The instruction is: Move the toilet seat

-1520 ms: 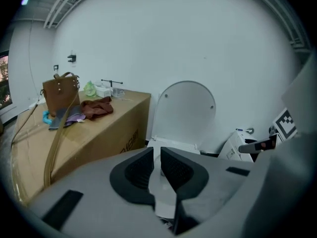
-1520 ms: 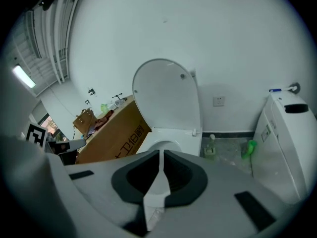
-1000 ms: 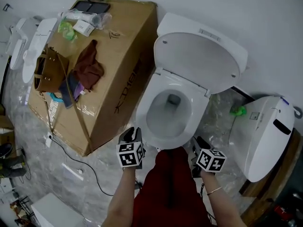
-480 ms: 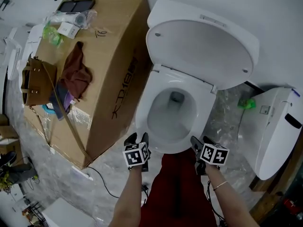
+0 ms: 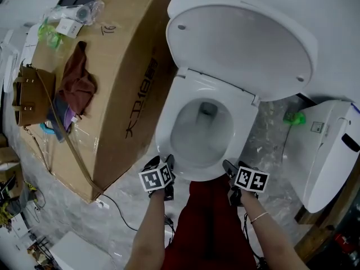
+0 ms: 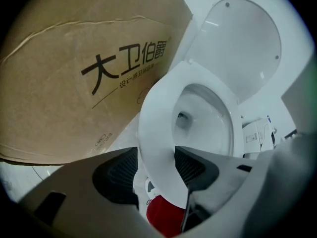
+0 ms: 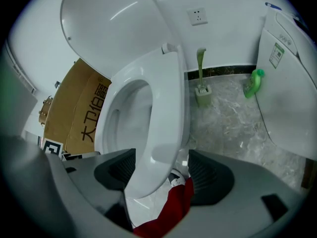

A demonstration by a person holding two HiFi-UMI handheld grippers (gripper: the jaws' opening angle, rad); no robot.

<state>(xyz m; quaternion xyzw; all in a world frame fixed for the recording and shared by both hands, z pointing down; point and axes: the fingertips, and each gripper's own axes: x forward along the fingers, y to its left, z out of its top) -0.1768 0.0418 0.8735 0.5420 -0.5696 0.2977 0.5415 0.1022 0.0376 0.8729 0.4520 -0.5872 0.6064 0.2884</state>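
Toilet seat (image 5: 167,129) lay lowered over the bowl (image 5: 199,134), its front rim nearest me, while the lid (image 5: 242,44) stood raised against the white wall (image 5: 337,10). Farthest left I saw a big cardboard box (image 5: 118,77) just beside the toilet, with a brown bag (image 5: 28,97) and a maroon cloth (image 5: 76,83) lying on top. My left gripper (image 6: 157,166) had just been opening: its jaws stood wide, straddling the seat's front-left rim without clamping it. My right gripper (image 7: 161,170) had just been opening too, wide apart around the front-right rim, with a clear gap at its outer pad. Grey marbled floor (image 5: 267,145) ran on to the right. A green brush (image 7: 200,68) stood in its holder by the wall there, with a green bottle (image 7: 252,83) near it. Another white toilet (image 5: 326,151) stood at the far right.
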